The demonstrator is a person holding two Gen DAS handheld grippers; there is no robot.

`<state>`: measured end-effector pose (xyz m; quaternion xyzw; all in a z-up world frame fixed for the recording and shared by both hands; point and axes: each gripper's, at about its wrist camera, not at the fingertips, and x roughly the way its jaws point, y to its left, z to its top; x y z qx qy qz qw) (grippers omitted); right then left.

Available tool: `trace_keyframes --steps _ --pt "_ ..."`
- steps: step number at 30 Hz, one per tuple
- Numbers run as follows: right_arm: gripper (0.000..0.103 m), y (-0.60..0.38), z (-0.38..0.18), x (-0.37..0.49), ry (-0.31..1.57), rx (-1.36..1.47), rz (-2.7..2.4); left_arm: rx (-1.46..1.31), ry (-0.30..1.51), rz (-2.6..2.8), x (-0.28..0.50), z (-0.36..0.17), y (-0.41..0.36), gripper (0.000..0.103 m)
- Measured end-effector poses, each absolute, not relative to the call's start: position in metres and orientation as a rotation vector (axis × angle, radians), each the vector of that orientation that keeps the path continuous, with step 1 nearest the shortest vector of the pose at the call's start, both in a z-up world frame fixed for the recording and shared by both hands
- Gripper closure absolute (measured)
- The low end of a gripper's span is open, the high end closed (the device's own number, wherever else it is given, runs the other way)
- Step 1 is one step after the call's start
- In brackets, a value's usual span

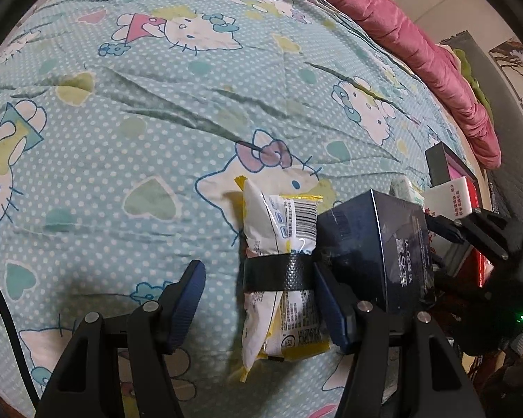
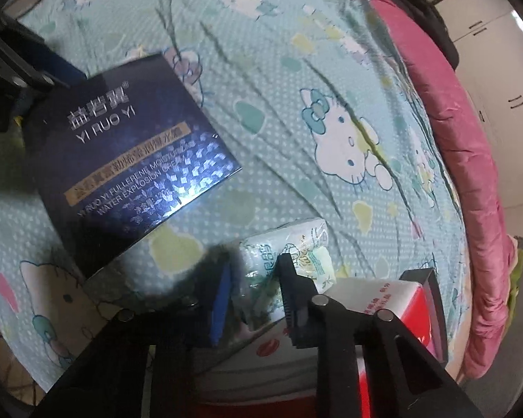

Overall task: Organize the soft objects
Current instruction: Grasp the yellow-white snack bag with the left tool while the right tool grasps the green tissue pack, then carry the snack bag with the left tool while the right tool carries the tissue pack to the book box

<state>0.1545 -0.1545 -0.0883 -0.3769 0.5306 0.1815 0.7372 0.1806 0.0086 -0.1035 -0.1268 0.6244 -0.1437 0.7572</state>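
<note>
A teal cartoon-cat bedsheet (image 1: 129, 111) covers the bed, with a pink quilt (image 1: 429, 45) bunched along its far edge. A dark blue box (image 2: 129, 160) lies on the sheet; in the left wrist view it sits just right of a white-and-yellow snack packet (image 1: 282, 271) banded with black tape. The left gripper (image 1: 258, 299) hangs over that packet with its jaws spread, pads not pressing it. The right gripper (image 2: 252, 299) has its jaws clamped on a small tissue pack (image 2: 289, 261), beside a red-and-white box (image 2: 397, 299).
</note>
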Motion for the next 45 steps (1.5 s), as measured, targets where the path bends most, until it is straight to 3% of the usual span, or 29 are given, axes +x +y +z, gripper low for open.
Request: trace_keyframes --steps 2,5,26,45 --pt "0.079 -0.157 -0.083 0.153 1.154 -0.799 0.394 -0.282 1.361 -0.309 0.182 -0.103 0.010 0.047" --pt "0.079 -0.158 -0.075 0.150 1.148 -0.755 0.401 -0.301 1.365 -0.331 0.185 -0.104 0.008 0.063" --pt "0.081 -0.166 -0.033 0.117 1.114 -0.440 0.384 -0.233 1.274 -0.289 0.150 -0.072 0.020 0.066" --pt "0.081 -0.159 0.007 0.069 1.052 -0.360 0.366 -0.151 1.180 -0.214 0.105 -0.025 0.036 0.066"
